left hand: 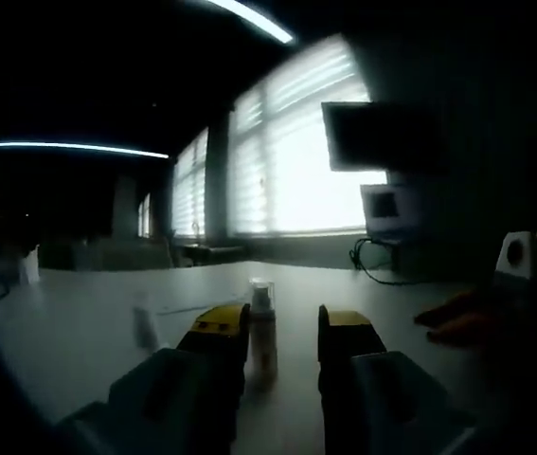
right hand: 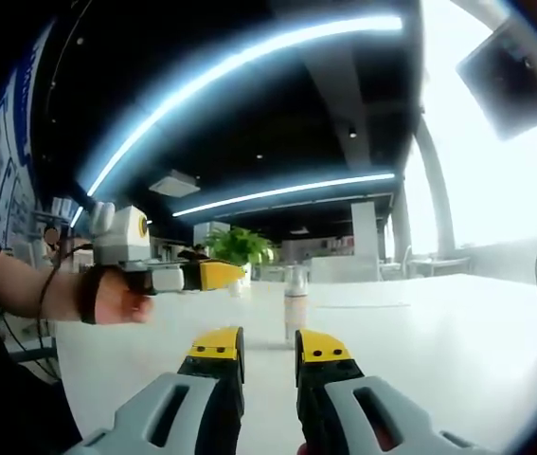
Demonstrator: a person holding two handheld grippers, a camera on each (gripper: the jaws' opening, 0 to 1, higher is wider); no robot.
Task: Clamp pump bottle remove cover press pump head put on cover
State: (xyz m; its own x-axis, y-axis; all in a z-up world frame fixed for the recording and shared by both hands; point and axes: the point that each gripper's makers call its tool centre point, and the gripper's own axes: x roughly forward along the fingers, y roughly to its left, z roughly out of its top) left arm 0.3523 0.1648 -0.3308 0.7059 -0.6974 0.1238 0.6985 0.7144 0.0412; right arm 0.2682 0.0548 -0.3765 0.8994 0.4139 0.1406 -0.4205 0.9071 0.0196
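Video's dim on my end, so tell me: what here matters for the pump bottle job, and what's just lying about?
For the job:
pump bottle, cover on
left gripper, open
right gripper, open

Just lying about:
small clear item on the table
monitor
wall screen
potted plant
cable

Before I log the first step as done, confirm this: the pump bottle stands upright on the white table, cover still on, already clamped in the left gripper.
Not clamped. In the left gripper view the pump bottle stands upright on the white table, cover on, ahead of the open left gripper, beside its left jaw and ungripped. The right gripper view shows the same.
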